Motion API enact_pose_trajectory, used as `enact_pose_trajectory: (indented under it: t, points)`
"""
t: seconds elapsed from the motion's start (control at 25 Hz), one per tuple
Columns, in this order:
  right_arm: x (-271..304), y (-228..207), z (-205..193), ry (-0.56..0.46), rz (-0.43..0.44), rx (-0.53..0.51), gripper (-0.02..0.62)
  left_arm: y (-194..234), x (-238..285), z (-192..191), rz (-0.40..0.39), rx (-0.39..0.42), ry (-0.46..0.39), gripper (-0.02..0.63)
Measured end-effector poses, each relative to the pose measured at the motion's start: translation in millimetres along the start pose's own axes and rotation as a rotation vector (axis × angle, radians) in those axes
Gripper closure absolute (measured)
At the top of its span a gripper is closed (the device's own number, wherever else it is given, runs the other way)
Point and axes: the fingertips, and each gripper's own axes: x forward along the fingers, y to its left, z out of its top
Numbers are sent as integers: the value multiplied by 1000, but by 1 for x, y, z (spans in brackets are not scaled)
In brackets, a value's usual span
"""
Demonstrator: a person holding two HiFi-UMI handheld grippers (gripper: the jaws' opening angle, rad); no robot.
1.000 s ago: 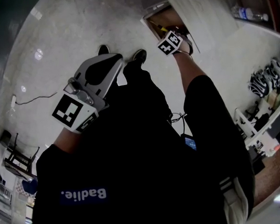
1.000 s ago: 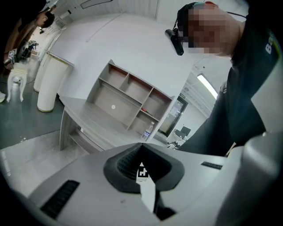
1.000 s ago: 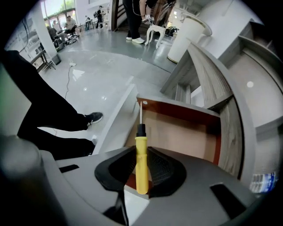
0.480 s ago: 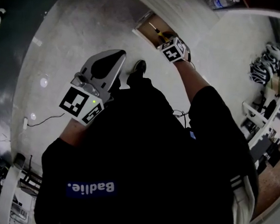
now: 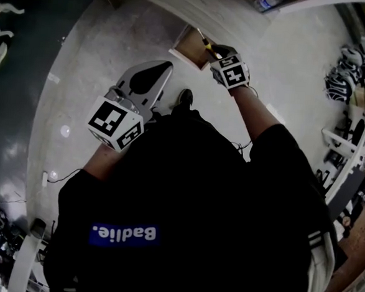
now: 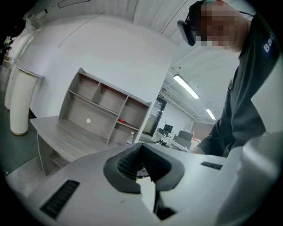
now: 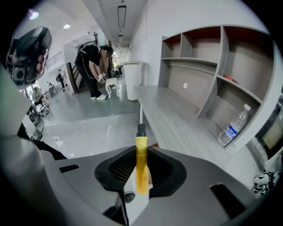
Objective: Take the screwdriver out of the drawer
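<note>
Floor: pale bare floor (image 5: 101,55) spreads wide on my left; my shoe (image 5: 184,99) stands just short of the open drawer (image 5: 191,46).
Left fingers: my left gripper (image 5: 165,67) hangs over the floor, jaws pressed together on nothing.
Right fingers: my right gripper (image 5: 213,49) sits at the drawer's right edge, jaws clamped on the yellow handle of the screwdriver (image 7: 141,165), its shaft pointing forward beyond them.
Head view only: the drawer's brown inside, with the screwdriver just a yellow sliver over its rim.
Right gripper view only: a grey desk (image 7: 177,114) and a shelf unit (image 7: 221,66) holding a water bottle (image 7: 232,126); far off, a person (image 7: 93,70) bends over.
</note>
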Motion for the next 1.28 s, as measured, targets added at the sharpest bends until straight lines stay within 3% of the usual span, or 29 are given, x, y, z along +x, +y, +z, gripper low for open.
enact_pose_trajectory:
  t: [0.72,1.28]
  points:
    - [-110,23,74,-326,169,348,498,-18,33,21,-100,30,19,607]
    - [-166,47,109,-503,267,475,498,-23,43,19,-149,32,50,607]
